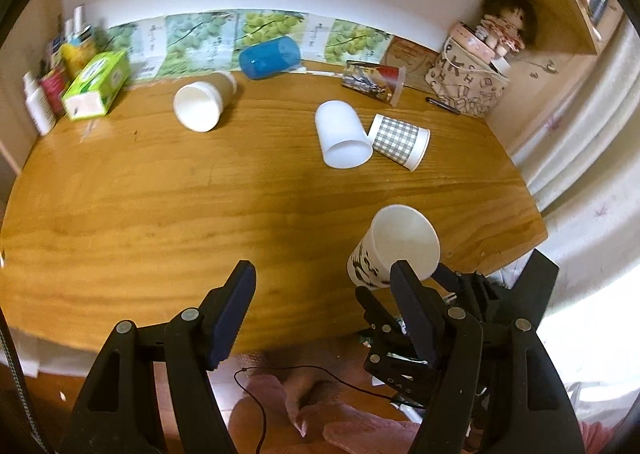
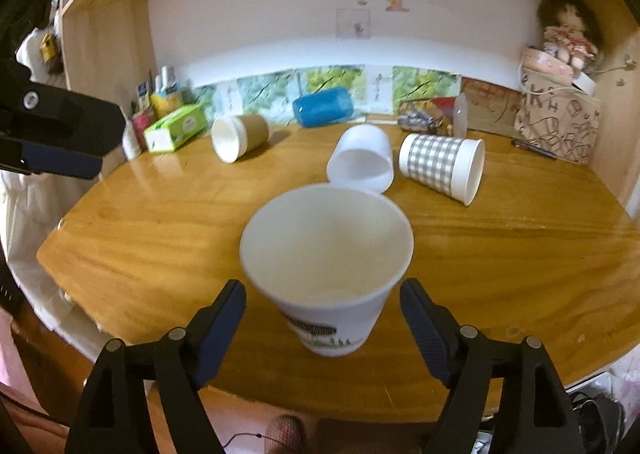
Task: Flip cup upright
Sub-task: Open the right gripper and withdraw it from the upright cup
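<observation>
Wooden desk (image 2: 500, 254) set in a shelved alcove against a white wall (image 2: 280, 21). A printed paper cup (image 2: 326, 266) stands upright near its front edge, between the open right gripper's (image 2: 323, 306) fingers, untouched. Left gripper (image 1: 324, 282) open, empty.

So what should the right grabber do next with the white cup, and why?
Probably back the right gripper straight away. The printed white cup stands upright near the table edge, mouth up, with the wide-open fingers touching neither side, so that flip looks finished.
</observation>
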### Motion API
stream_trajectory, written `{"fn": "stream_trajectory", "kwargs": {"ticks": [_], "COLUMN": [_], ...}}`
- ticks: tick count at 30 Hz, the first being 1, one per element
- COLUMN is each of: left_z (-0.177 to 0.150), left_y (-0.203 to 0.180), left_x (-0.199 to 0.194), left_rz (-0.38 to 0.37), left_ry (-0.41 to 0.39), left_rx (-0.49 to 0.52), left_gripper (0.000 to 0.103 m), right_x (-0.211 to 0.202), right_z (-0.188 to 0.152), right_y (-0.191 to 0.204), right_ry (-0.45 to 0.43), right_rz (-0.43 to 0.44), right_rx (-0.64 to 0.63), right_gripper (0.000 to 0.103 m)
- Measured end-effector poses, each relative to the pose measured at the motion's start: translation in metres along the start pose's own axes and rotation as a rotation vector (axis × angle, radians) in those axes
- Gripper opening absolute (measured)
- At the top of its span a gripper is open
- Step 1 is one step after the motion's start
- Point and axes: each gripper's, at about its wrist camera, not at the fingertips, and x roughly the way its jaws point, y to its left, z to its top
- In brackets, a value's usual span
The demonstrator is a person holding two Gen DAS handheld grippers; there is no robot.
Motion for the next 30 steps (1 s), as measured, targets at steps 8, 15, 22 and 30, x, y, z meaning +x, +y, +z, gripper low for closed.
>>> {"fn": "stream_trajectory", "kwargs": {"ticks": [8,15,22,30], "left_z": [-0.035,-0.070,-0.093,-0.091], "left_y": [-0.014,-0.038,-0.069,-0.096], "left_x": [-0.007,-0.015,-0.031,-0.053], "left_rz": [0.061,0.095,0.155,0.162], "left_ry": [0.020,0.020,-0.031,-0.109], "left_rx": [-0.068,-0.094,-0.053,0.035], "left_gripper": [0.078,0.080,0.080,0.081], "right_x": [-0.012,-0.039,-0.079,-0.152], "right_z": [-0.020,-0.041,-0.042,-0.022], "right_y": [0.005,-0.015,-0.035,-0.041], "right_ry": [0.126,0.225,0.291,0.225], "right_rz": [-0.002,-0.042,-0.033,-0.011], "right_rx": [-0.104,-0.117,0.001,0.086], "right_gripper": [0.082,0.087,0.094,0.095]}}
